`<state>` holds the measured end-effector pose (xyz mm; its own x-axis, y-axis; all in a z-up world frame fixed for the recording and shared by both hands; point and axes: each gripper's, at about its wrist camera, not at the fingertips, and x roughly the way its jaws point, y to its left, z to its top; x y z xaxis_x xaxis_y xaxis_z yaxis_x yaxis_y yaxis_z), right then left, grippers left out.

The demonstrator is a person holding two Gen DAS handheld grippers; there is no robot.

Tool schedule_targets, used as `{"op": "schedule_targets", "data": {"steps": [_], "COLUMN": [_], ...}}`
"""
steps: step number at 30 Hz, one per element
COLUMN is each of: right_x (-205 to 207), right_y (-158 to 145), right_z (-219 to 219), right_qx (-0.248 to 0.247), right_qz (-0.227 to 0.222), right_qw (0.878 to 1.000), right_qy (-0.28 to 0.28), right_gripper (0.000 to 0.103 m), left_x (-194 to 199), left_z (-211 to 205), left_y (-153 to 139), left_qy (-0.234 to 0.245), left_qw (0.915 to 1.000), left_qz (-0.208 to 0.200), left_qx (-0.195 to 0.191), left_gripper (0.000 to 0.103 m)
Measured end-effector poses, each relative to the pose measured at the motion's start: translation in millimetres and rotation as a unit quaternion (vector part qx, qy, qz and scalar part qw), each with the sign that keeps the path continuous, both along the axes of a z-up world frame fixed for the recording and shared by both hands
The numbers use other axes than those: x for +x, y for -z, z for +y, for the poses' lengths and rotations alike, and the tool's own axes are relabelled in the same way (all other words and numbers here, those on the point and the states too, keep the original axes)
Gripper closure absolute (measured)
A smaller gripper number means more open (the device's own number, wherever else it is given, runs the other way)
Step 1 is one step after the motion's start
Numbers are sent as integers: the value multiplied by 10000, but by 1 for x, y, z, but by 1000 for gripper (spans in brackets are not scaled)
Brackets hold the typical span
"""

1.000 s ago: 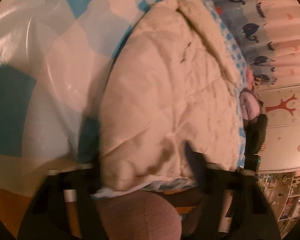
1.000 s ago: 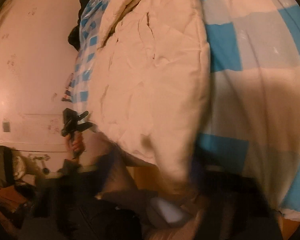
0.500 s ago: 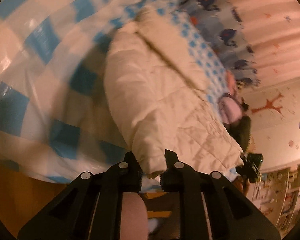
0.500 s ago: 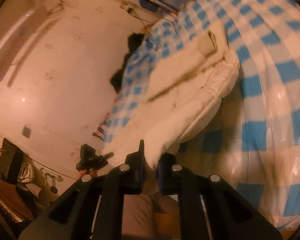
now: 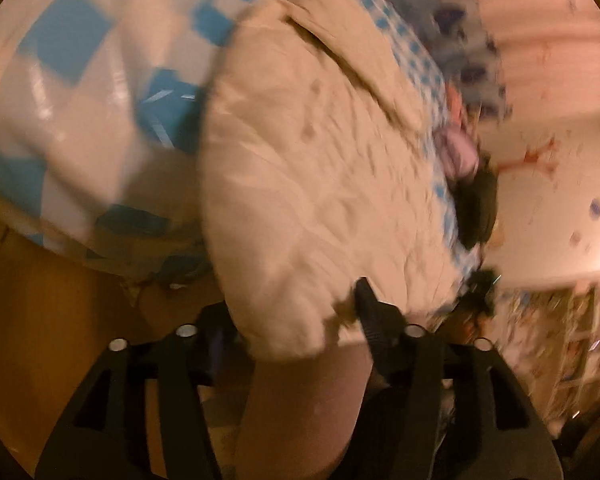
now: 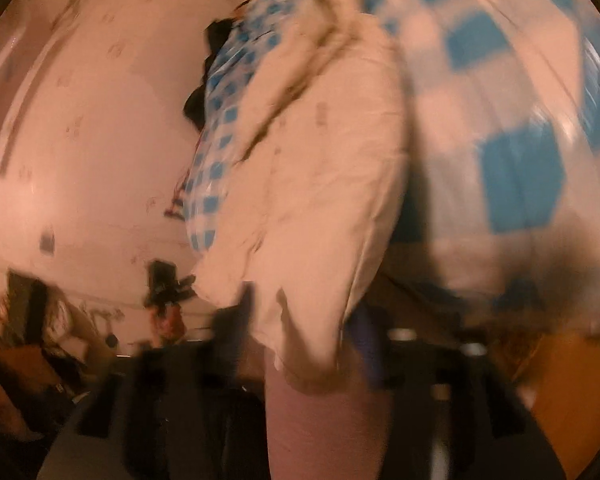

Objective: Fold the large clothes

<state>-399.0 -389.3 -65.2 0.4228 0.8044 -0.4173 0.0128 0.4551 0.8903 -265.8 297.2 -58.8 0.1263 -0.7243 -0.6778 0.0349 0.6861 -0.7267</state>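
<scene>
A large cream quilted coat (image 5: pixel 324 168) lies on a bed with a blue and white checked cover (image 5: pixel 80 92). My left gripper (image 5: pixel 292 320) has its jaws spread wide, and the coat's near hem corner lies between the fingers. In the right wrist view the same coat (image 6: pixel 320 168) runs up the frame. My right gripper (image 6: pixel 300 320) is also spread wide with the coat's other hem corner hanging between its fingers. Both views are blurred by motion.
The checked cover (image 6: pixel 520 120) fills the right of the right wrist view. A pale wall (image 6: pixel 80 140) is at the left. Dark clothes (image 5: pixel 476 208) and a pink item (image 5: pixel 460 148) lie at the bed's far side. A shelf (image 5: pixel 572 340) stands at the right.
Half a second ago both grippers were shut on the coat's hem corners and held them up. Now both have opened wide and the cameras sit closer to the coat.
</scene>
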Motion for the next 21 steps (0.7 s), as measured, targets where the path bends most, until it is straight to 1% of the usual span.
{"op": "schedule_targets", "data": {"steps": [1,3,4,7,9,11,14,16,17,18,19,20,21], "right_x": [0,2,4,12,18,23,26,28,29,29,29,27,26], "right_y": [7,18,23,31,36,39,42,43,43,43,42,41,38], "right_z": [-6,-15,-16,-13,-3,4,13,18,20,22,22,22,23], "right_qx": [66,347,423,599,647,727,761,757,747,717,667,636,626], "right_qz": [14,20,31,59,83,140,169,143,116,75,40,-33,-117], "right_qw": [9999,9992,9989,9982,9979,9972,9967,9967,9968,9971,9975,9978,9979], "right_qy": [93,175,188,87,-39,-129,-241,-247,-242,-250,-236,-183,-141], "right_gripper": [47,39,39,39,38,38,38,39,45,61,68,77,81], "left_x": [1,4,5,8,11,15,14,13,13,13,12,11,10], "left_z": [9,19,23,21,15,0,-15,-23,-26,-29,-31,-33,-37], "left_y": [5,16,21,33,42,50,58,62,64,65,66,64,63], "left_qy": [-162,-382,-452,-581,-508,-382,-205,-177,-212,-232,-264,-328,-378], "left_qw": [9999,9991,9986,9971,9972,9979,9982,9981,9979,9978,9980,9981,9983], "left_qz": [-3,39,73,160,227,344,420,433,443,434,413,378,332], "left_qx": [-54,-177,-278,-468,-494,-398,-385,-412,-432,-439,-410,-349,-288], "left_gripper": [34,26,23,17,16,16,16,16,16,16,16,19,38]}}
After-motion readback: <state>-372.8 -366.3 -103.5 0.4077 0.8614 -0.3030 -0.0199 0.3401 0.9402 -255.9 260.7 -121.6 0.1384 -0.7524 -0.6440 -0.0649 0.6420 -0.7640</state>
